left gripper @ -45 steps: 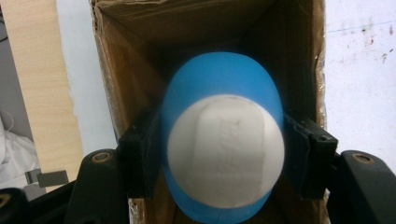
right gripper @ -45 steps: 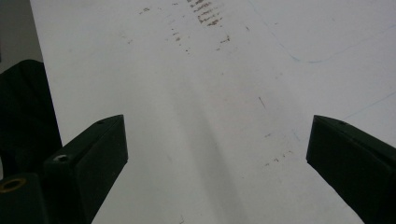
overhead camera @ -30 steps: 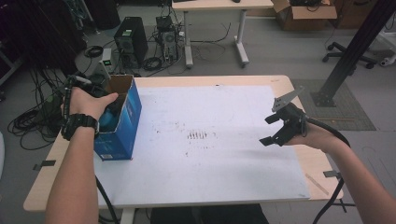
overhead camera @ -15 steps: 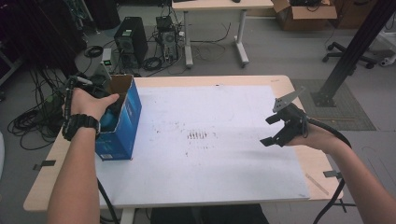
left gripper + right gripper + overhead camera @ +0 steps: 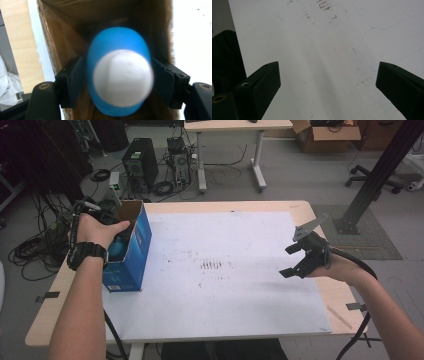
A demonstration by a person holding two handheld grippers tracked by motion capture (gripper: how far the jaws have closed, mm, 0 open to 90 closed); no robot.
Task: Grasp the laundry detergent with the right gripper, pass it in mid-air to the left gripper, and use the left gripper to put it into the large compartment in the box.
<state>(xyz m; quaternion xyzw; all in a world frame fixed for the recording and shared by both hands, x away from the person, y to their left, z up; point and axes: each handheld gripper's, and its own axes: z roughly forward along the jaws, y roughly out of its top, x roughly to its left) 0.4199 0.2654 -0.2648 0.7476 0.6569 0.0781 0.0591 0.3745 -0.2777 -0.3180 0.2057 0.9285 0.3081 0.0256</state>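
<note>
A blue box (image 5: 131, 255) with a brown cardboard inside (image 5: 62, 37) stands open-topped at the table's left edge. My left hand (image 5: 95, 231) reaches into it from the left. A blue object with a white round end (image 5: 120, 75) sits between the jaws of my left gripper (image 5: 117, 75), down in the box and blurred while the jaws are sharp. Those jaws have just been opening, and their pads stand beside the object rather than squeezing it. Over the right side of the white sheet (image 5: 235, 295) hovers my right gripper (image 5: 292, 260), open and holding nothing (image 5: 327, 75).
Dark pen marks (image 5: 212, 265) dot the sheet's middle. The wooden table (image 5: 320, 220) shows around the sheet, with tape strips at its front corners. Beyond the far edge are computer towers (image 5: 137, 162), cables and another desk. A black post (image 5: 380, 170) rises at right.
</note>
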